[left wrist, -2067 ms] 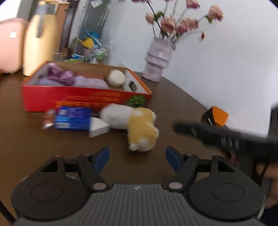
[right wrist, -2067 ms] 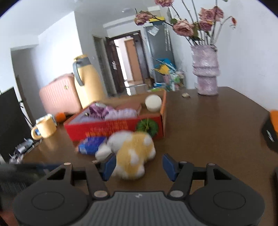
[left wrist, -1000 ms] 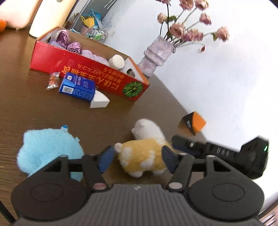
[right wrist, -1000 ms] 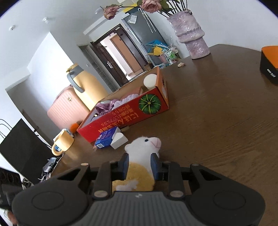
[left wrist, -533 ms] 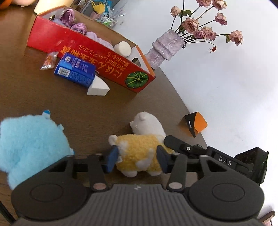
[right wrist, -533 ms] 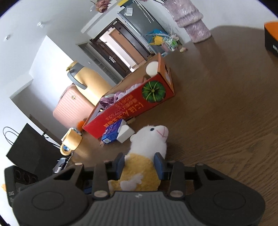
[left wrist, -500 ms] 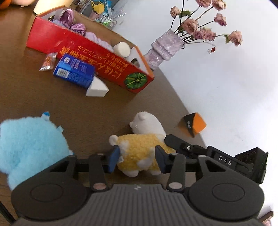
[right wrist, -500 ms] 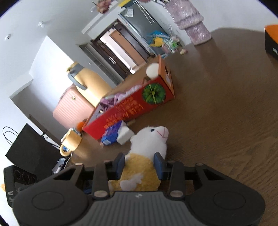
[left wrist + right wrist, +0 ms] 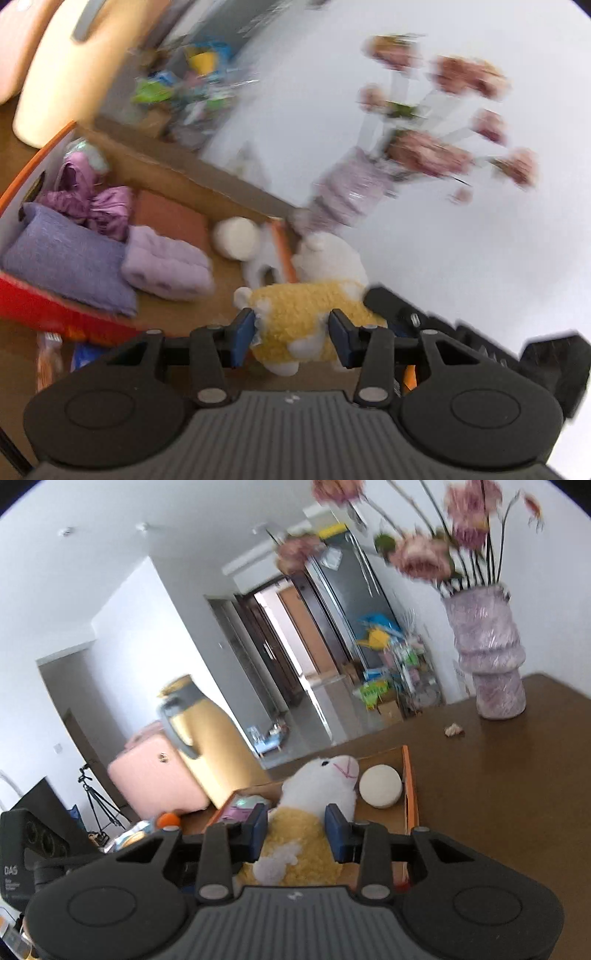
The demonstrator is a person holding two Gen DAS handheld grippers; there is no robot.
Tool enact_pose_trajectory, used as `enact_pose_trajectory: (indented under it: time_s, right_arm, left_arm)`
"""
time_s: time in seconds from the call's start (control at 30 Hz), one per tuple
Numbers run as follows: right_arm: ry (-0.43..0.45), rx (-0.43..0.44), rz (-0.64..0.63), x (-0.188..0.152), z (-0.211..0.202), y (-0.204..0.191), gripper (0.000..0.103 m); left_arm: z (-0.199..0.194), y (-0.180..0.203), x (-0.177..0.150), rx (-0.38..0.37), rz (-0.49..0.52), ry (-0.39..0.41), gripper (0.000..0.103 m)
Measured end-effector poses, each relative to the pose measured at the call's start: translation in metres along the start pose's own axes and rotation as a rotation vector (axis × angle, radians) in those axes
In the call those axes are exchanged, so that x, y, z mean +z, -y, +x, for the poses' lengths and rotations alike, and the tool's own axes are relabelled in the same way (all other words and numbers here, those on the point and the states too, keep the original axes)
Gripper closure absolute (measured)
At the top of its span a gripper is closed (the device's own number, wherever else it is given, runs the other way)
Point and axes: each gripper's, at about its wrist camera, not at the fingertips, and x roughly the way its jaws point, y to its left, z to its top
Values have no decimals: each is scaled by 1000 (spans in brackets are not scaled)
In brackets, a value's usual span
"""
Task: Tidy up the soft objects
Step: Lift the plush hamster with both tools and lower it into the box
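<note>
Yellow-and-white plush lamb (image 9: 314, 812) hangs between both of your grippers, lifted clear of the bench (image 9: 498, 775) and sitting over the near right end of the red cardboard box (image 9: 44, 306). Your right gripper (image 9: 296, 830) pinches the yellow body from behind, pads pressing into the fleece on either side, jaws just closing slightly; the white head points away from you, toward the box's far end wall. Your left gripper (image 9: 291, 334) crosses it from the side, jaws part-way shut with pads against the yellow rump, so the toy's long axis runs left to right in that view, head to the right over the orange box edge. Judged next: the drop goes forward and down into the free floor beside the white round puff (image 9: 380, 785) and the lilac folded cloth (image 9: 166, 264); the right gripper leads, being in line with the axis. Legible writing: only "DAS" on the black body of the left gripper, seen at the right view's lower-left edge. Box print is too blurred to read.
</note>
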Motion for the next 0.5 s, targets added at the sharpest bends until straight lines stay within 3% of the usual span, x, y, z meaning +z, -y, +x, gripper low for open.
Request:
enact_pose_trajectory:
  time_s: [0.1,0.23,0.33,0.47,0.5]
  right_arm:
    - [-61,-37,0,3,47,18,71]
    - [-142,-90,21,-6,93,41,70]
    - [-178,-124,1,-17,103,47,72]
    - [-173,-209,-117,-21,100,29,71]
    - [-168,-217,-132,-21,99,26,76]
  left_arm:
    - [36,-20,21,63,-59,-31,59]
    - [71,-40,18,121,-52,-81,61]
    - [85,-43,12,145,-6,-85,60]
    - [98,-39,9,144,25,-130,59]
    - [102,-37,9,156,42,-144,59]
